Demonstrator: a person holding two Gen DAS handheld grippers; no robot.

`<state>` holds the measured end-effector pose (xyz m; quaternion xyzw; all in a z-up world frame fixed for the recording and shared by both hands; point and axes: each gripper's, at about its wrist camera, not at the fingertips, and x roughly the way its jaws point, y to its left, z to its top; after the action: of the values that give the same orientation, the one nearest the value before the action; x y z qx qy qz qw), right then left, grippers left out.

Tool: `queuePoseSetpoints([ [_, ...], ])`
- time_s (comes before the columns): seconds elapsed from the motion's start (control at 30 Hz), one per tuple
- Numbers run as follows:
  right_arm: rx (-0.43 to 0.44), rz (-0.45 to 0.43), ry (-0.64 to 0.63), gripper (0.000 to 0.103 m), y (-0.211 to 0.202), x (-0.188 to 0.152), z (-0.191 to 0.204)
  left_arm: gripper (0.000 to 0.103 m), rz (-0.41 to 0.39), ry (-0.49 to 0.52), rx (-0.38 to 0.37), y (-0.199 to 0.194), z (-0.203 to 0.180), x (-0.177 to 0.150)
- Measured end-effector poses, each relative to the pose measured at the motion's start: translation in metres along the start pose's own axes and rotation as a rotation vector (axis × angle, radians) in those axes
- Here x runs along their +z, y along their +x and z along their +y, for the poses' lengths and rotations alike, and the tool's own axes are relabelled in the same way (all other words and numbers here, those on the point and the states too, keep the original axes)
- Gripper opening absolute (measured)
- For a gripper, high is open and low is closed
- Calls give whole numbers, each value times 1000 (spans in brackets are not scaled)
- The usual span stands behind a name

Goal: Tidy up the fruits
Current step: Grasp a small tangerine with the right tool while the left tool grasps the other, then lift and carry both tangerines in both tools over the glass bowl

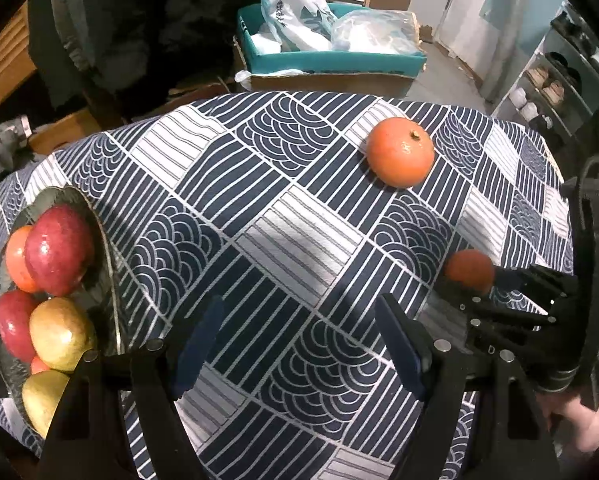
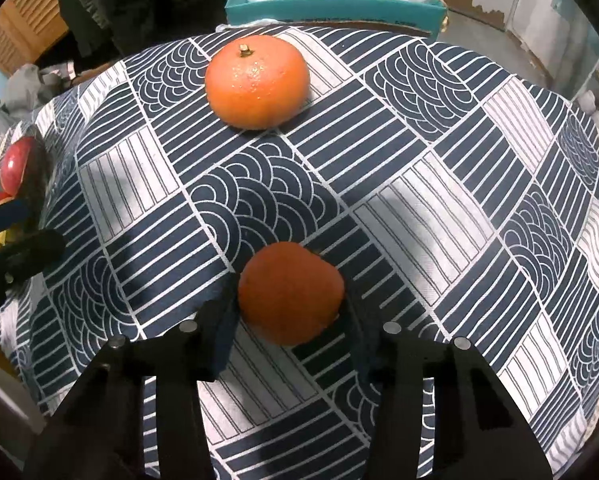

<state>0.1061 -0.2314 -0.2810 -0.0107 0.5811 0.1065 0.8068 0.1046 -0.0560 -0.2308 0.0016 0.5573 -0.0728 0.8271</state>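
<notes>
Right wrist view looks down on a table under a navy-and-white patterned cloth [image 2: 439, 200]; the right gripper [image 2: 291, 308] is clenched on the near orange [image 2: 290, 292], its dark pads pressed against the fruit's left and right sides while the fruit sits on the cloth; a second orange [image 2: 257, 82], stem up, lies farther off, well apart from the first; beyond the table's far edge stands a teal box [image 2: 339, 8] with plastic bags in it; left wrist view shows the left gripper [image 1: 299, 340] released, its jaws standing apart above bare cloth with nothing between them; at the left of the table a glass bowl [image 1: 109, 248] holds red and yellow apples [image 1: 59, 250] and an orange fruit
</notes>
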Motion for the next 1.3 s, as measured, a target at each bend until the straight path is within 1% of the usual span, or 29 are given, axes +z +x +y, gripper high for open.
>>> queuePoseSetpoints([
  [0.1, -19, -21, 2, 46, -5, 2, -4, 80, 2, -11, -9, 3, -2, 6],
  [0.3, -37, -61, 36, 46, -20, 16, -21, 80, -1, -23, -39, 9, -13, 25],
  [0.4, -58, -81, 31, 46, -26, 21, -28, 80, -17, -8, -38, 8, -21, 36],
  [0.5, -87, -95, 24, 46, -31, 26, -34, 86, -32, 0, -36, 8, -26, 45],
  [0.57, -97, -106, 26, 46, -34, 31, -39, 87, -45, 12, -35, 10, -31, 52],
  [0.67, -109, -121, 36, 46, -38, 39, -49, 87, -37, 37, -27, 17, -38, 63],
  [0.77, -128, -135, 44, 46, -41, 46, -59, 87, -30, 46, -42, 25, -43, 72],
  [1.1, -120, -147, 86, 46, -42, 63, -83, 87, -2, 47, -80, 48, -62, 90],
  [1.17, -116, -147, 101, 46, -43, 65, -88, 89, -3, 48, -86, 51, -65, 92],
  [1.3, -115, -145, 113, 46, -41, 67, -92, 89, 9, 21, -100, 62, -68, 96],
])
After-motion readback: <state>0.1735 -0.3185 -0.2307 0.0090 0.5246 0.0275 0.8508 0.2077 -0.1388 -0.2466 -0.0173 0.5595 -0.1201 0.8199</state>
